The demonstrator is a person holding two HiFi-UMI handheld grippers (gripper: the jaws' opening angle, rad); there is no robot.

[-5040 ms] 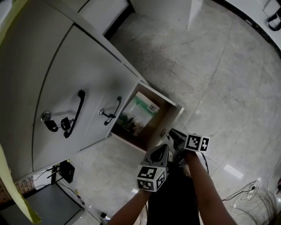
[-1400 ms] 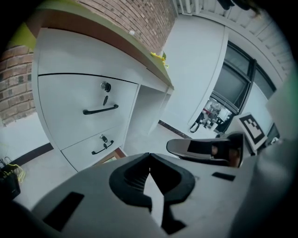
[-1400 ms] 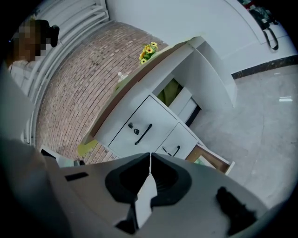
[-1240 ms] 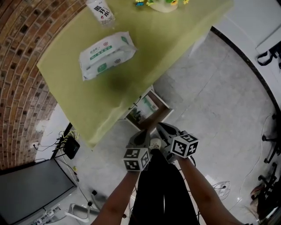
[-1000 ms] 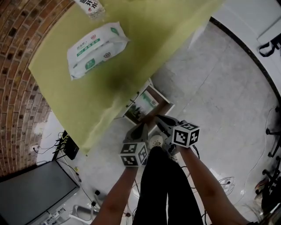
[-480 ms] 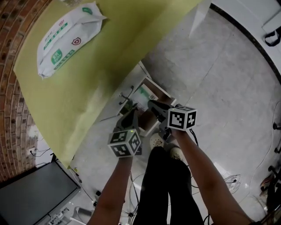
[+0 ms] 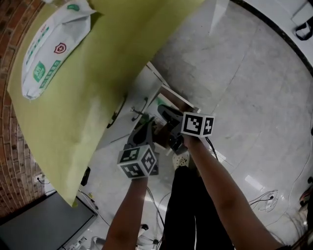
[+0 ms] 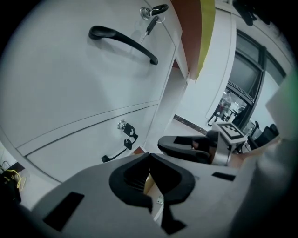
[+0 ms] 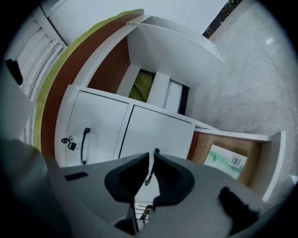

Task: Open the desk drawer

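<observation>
Now, the left gripper [image 8: 149, 157] has its two black jaws pressed together at the tips, with nothing between them. It tilts downward just in front of the white drawer fronts and touches none of them. Beside it, the right gripper [image 9: 152, 158] points more nearly level at the same fronts. Its jaws are opening, only a thin slit apart, and nothing sits in that slit. In the head view the two are held side by side on bare forearms, above black trousers [image 7: 195, 210].

Past the jaws stands the white drawer pedestal [image 7: 138, 90] under the desk. Its lowest unit, the white-fronted desk drawer with a brown wooden inside [image 9: 204, 142], is already pulled out. A flat white box with green print and a barcode [image 9: 226, 160] lies on the drawer's bottom. The two fronts above it are shut. The upper one carries a long curved black handle [image 8: 123, 42] with a key in the lock [image 8: 151, 11] at the handle's end. The next one has a smaller black handle [image 8: 114, 155] and a hanging bunch of keys [image 8: 128, 135] beside it.

Above the pedestal spreads the yellow-green desk top [image 7: 122, 58]. A white soft pack of wipes with green print [image 7: 49, 53] lies near its edge by the red brick wall [image 7: 14, 146]. Grey marbled floor tiles [image 7: 254, 97] stretch away on the other side.
</observation>
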